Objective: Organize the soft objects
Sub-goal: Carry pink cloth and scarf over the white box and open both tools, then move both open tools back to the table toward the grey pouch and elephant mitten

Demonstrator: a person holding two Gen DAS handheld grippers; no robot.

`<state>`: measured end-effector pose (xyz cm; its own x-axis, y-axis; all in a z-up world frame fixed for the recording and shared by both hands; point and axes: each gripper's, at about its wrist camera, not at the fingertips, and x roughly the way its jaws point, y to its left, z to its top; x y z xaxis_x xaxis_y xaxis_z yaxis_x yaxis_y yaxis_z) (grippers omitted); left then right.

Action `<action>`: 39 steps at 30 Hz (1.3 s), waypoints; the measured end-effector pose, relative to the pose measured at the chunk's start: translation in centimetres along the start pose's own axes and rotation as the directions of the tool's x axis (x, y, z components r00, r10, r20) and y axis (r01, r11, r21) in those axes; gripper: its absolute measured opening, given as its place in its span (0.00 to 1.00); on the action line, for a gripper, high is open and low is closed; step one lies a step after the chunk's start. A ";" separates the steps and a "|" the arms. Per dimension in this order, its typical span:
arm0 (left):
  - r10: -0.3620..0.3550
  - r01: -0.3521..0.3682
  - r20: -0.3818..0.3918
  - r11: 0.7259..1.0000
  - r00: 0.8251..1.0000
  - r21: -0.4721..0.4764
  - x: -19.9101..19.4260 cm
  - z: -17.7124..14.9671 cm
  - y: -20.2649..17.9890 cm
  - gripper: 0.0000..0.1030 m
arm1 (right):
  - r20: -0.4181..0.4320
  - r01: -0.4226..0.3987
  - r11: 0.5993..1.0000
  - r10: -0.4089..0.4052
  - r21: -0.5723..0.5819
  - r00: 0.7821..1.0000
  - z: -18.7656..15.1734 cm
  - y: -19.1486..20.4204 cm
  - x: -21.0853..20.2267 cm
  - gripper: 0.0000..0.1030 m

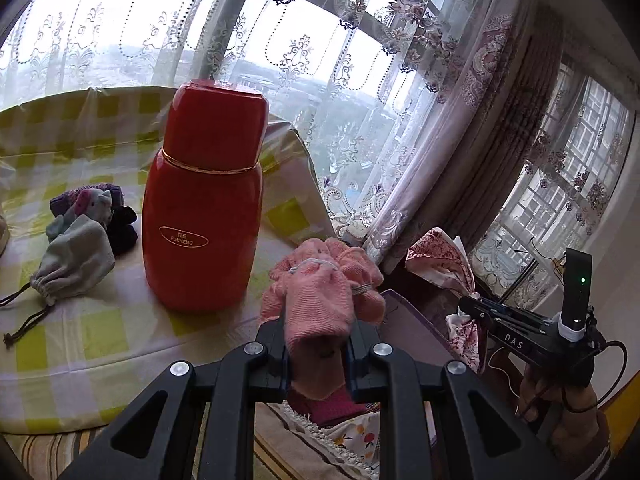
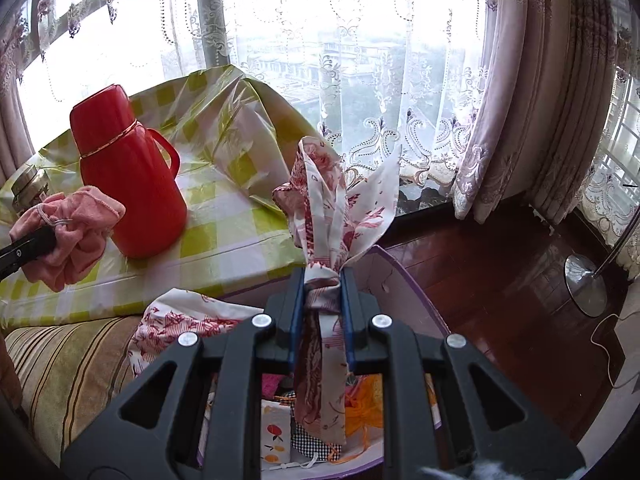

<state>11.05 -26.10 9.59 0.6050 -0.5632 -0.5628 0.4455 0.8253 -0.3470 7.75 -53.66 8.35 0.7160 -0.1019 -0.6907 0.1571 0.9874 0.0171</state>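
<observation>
Left gripper: jaws clenched narrow on a pink knitted cloth; the bunched fabric bulges out past the fingertips, a thin elastic band looped around it. In the right wrist view the same cloth sits at the left edge, just beside the red thermos flask; contact between the two cannot be told.

Right gripper: jaws clamped on a white cloth with red print. One end fans upward past the blue pads, the other hangs down between the fingers over an open box with a purple rim. Inside the box: mixed small fabrics, one with an orange-fruit print, one black-and-white checked, some orange cord. In the left wrist view the right gripper shows at far right, held by a hand.

Surface: table under a yellow-green checked cover with clear plastic sheeting. The flask stands upright near its right part. To the left lie a grey drawstring pouch and a small heap of dark knits with a grey-pink soft toy. A striped cushion lies near, below the table edge.

Room: lace curtains over a wide window, dark wooden floor, a metal stand base at right.
</observation>
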 end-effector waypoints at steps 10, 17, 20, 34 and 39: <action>-0.020 0.028 -0.107 0.997 0.994 0.074 3.8 -0.5 -3.5 0.42 | 0.017 0.044 0.998 -0.045 0.037 0.999 0.4 -2.2 -0.3 0.24; 0.001 0.004 -0.122 0.999 0.993 0.044 3.9 -0.6 -2.5 0.42 | 0.000 0.046 0.998 -0.046 0.049 0.999 0.3 -2.5 0.5 0.29; 0.000 0.004 -0.121 0.999 0.993 0.036 3.8 -0.5 -2.4 0.42 | 0.001 0.041 0.998 -0.041 0.049 0.999 0.4 -2.3 0.3 0.31; 0.003 -0.002 -0.089 1.000 0.996 0.011 2.0 -0.3 -0.6 0.42 | -0.011 -0.046 0.998 0.046 -0.039 0.999 0.4 1.5 -0.7 0.51; 0.024 -0.025 -0.075 1.000 0.997 -0.019 0.8 -0.3 1.6 0.42 | -0.045 -0.115 0.985 0.110 -0.125 0.993 -0.1 4.9 -0.8 0.53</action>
<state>12.03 -25.25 8.38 0.5642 -0.5390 -0.6255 0.4176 0.8398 -0.3469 7.84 -48.75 8.88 0.6974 0.0128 -0.7166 -0.0124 0.9999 0.0057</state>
